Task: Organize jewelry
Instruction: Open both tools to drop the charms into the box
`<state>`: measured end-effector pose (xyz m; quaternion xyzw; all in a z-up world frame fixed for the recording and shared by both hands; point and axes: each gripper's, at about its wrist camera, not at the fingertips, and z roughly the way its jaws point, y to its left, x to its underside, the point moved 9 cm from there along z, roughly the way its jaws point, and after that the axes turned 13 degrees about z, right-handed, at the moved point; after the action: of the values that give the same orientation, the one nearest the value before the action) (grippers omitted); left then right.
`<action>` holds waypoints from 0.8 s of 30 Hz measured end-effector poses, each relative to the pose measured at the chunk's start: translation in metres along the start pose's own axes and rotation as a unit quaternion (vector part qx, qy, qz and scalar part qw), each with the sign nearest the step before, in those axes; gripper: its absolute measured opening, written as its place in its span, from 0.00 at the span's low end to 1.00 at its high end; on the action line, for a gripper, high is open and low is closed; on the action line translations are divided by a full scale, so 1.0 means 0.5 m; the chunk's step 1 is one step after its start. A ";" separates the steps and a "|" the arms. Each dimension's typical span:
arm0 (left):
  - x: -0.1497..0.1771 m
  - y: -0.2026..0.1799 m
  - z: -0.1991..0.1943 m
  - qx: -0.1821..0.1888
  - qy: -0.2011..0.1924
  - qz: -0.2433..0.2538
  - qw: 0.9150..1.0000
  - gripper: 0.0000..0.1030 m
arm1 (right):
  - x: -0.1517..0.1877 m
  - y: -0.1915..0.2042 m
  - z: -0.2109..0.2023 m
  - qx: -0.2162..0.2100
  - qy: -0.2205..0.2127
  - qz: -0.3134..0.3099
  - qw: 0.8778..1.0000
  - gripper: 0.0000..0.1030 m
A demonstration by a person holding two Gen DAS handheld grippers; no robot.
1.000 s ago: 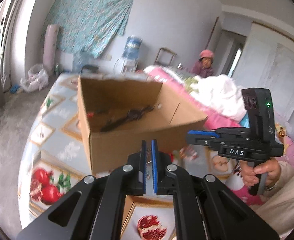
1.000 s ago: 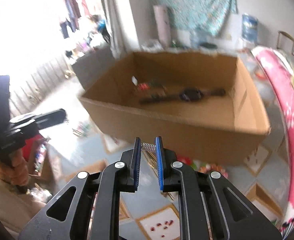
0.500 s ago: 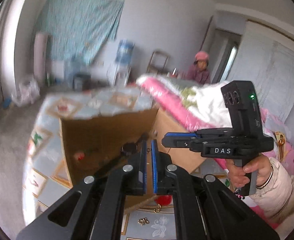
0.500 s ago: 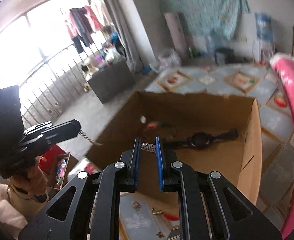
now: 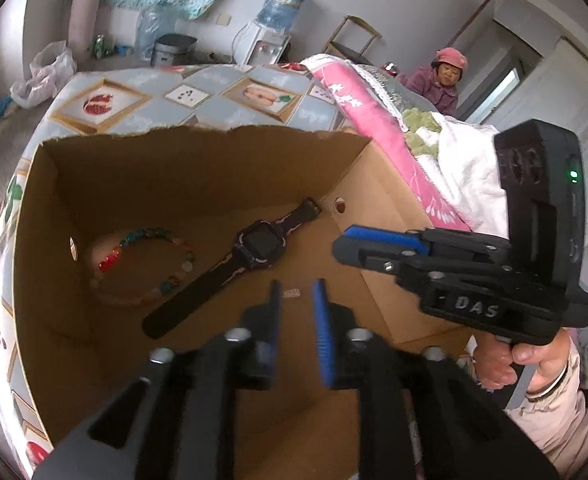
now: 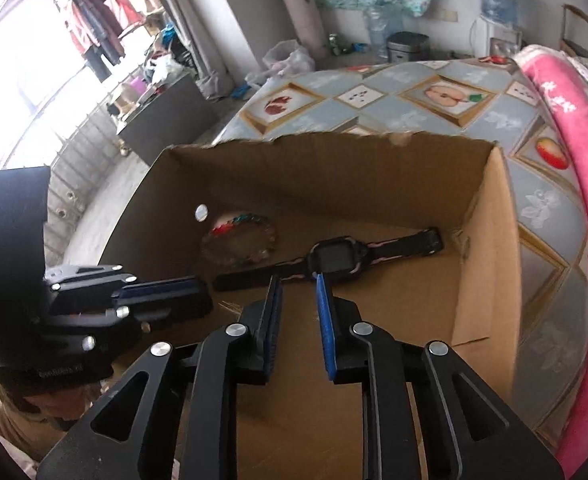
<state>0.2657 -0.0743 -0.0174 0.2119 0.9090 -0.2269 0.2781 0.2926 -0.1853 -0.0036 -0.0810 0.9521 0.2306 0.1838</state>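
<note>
An open cardboard box (image 5: pixel 197 148) (image 6: pixel 334 156) stands on the tiled tablecloth. On its floor lie a black watch (image 5: pixel 253 246) (image 6: pixel 334 258) and a coloured bead bracelet (image 5: pixel 145 268) (image 6: pixel 239 238). My left gripper (image 5: pixel 296 292) hangs over the box, jaws apart and empty; a small silvery piece (image 5: pixel 291 293) lies on the box floor between the fingertips. My right gripper (image 6: pixel 298 282) is also over the box, jaws apart and empty, just in front of the watch. Each gripper shows in the other's view, the right (image 5: pixel 378 246) and the left (image 6: pixel 161 294).
A pink quilt (image 5: pixel 358 100) (image 6: pixel 566 128) and white bedding lie right of the box. A seated person in a pink hat (image 5: pixel 446 76) is at the back right. A water dispenser (image 5: pixel 277 12), a bin and bags stand along the far wall.
Both grippers moved forward and down over the box. Both jaws, shut on small chain-like pieces before, are now apart and empty.
</note>
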 end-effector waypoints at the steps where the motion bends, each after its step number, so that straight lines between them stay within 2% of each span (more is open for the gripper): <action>1: 0.000 0.001 0.002 0.000 0.000 0.000 1.000 0.28 | -0.001 -0.003 -0.005 0.000 -0.004 0.002 1.000 0.21; 5: -0.002 0.006 -0.003 -0.002 -0.010 -0.003 1.000 0.31 | -0.009 -0.016 -0.026 0.005 -0.023 0.008 1.000 0.22; 9: -0.007 0.011 -0.016 -0.010 -0.020 -0.005 1.000 0.31 | -0.012 -0.024 -0.054 0.006 -0.044 0.016 0.999 0.36; 15: 0.005 -0.009 -0.100 -0.032 -0.069 0.022 0.997 0.32 | 0.007 -0.014 -0.134 -0.028 -0.090 0.020 0.995 0.37; 20: 0.056 -0.035 -0.203 -0.056 -0.118 0.055 0.990 0.41 | 0.057 -0.009 -0.213 -0.055 -0.127 0.014 0.990 0.40; 24: 0.130 -0.056 -0.285 -0.054 -0.144 0.074 0.985 0.49 | 0.117 -0.006 -0.251 -0.075 -0.136 0.014 0.988 0.41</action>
<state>0.1438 -0.0046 0.0578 0.2284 0.8521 -0.1843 0.4334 0.2001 -0.2507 0.0762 -0.0491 0.8995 0.3123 0.3015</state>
